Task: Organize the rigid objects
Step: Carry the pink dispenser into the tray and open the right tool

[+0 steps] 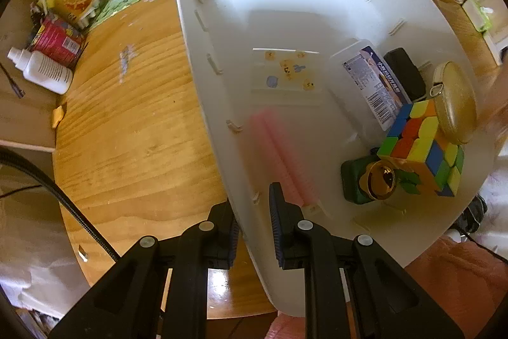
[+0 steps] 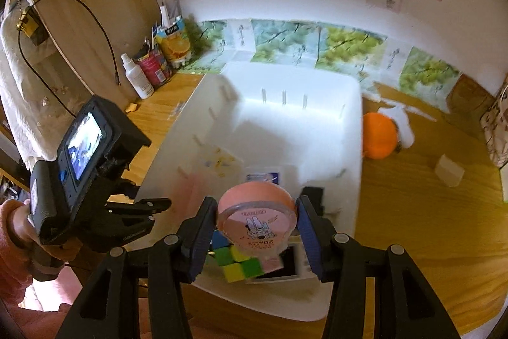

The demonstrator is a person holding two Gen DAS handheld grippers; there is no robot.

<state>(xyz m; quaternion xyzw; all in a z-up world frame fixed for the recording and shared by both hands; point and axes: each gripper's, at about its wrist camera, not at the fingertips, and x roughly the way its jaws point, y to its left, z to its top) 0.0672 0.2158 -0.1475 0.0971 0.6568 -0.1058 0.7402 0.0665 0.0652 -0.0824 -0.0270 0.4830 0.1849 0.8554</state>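
**Pink Round Case Held Over White Bin**

Nearest the right wrist camera, a pink round case (image 2: pixel 257 220) is clamped between the two pads of the right gripper (image 2: pixel 257 231), just above the near end of the white bin (image 2: pixel 317 104). Its label is seen upside down. The left gripper (image 1: pixel 254 227) is closed on the near wall of the bin, one finger outside it and one inside.

Inside the bin, a colour cube (image 1: pixel 424 148) is seen at its near right corner, touching a gold oval case (image 1: pixel 454 102) and a green item with a gold cap (image 1: pixel 371 180). A clear labelled box (image 1: pixel 370 84) and a black block (image 1: pixel 404 72) lie just beyond the cube. A blurred pink comb-like piece (image 1: pixel 282 154) lies along the bin's left wall, with a stickered clear card (image 1: pixel 287 72) beyond it.

Outside the bin's right wall, an orange ball (image 2: pixel 379 135) rests on the wooden table (image 2: pixel 422 212).
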